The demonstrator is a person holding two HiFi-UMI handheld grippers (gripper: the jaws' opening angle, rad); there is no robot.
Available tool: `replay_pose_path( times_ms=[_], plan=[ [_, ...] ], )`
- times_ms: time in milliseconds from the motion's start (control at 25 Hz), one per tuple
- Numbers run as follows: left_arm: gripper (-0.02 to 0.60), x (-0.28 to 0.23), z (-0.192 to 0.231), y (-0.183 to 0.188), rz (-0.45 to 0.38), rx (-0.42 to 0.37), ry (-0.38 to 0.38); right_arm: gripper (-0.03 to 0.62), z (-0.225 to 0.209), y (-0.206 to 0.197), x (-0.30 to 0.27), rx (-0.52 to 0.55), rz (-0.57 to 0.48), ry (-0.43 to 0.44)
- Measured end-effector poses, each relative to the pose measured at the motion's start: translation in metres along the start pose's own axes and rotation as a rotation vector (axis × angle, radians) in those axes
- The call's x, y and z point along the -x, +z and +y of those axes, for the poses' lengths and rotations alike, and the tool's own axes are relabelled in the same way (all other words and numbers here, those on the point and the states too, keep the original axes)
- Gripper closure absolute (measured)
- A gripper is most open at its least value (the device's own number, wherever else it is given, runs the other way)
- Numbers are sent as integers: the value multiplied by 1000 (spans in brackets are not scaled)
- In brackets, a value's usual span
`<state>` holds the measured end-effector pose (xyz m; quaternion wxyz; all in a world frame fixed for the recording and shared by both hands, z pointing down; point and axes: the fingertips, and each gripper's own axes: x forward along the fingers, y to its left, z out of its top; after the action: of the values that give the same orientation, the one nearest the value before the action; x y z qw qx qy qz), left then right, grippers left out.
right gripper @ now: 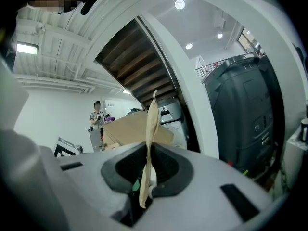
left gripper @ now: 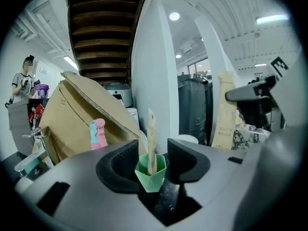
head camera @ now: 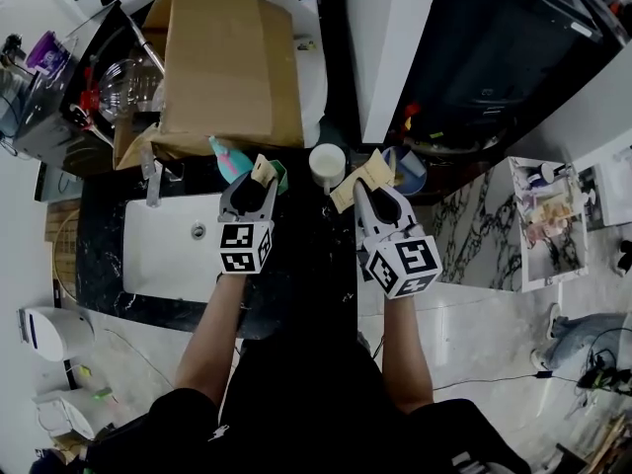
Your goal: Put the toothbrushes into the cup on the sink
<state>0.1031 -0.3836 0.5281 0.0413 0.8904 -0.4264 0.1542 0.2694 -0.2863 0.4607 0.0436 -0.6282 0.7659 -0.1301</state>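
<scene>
A small green cup [left gripper: 150, 175] stands on the black counter beside the white sink basin [head camera: 168, 250], with a paper-wrapped toothbrush [left gripper: 151, 141] upright in it. My left gripper [left gripper: 153, 154] is open; its jaws stand to either side of the cup without touching it. In the head view the cup [head camera: 280, 177] and that toothbrush [head camera: 263, 169] sit at the tip of the left gripper [head camera: 253, 191]. My right gripper [right gripper: 147, 165] is shut on a second kraft-paper toothbrush pack [right gripper: 149, 129], held upright. That pack [head camera: 357, 180] juts from the right gripper [head camera: 373, 194] just right of the cup.
A big cardboard box [head camera: 222, 57] leans behind the sink. A pink-and-teal spray bottle [head camera: 227, 156] and a white cup [head camera: 327, 164] stand near the green cup. The faucet [head camera: 153, 179] is at the basin's back. A marble counter [head camera: 474, 235] lies to the right.
</scene>
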Motion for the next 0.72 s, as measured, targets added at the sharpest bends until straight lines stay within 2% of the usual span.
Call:
replay_pose_path(
  times_ms=[280, 720],
  plan=[
    [391, 32, -2, 9, -34, 8, 12, 563, 4, 15, -1, 27, -20, 22],
    [509, 64, -9, 11, -48, 43, 36, 563, 8, 37, -12, 121, -42, 51]
  ],
)
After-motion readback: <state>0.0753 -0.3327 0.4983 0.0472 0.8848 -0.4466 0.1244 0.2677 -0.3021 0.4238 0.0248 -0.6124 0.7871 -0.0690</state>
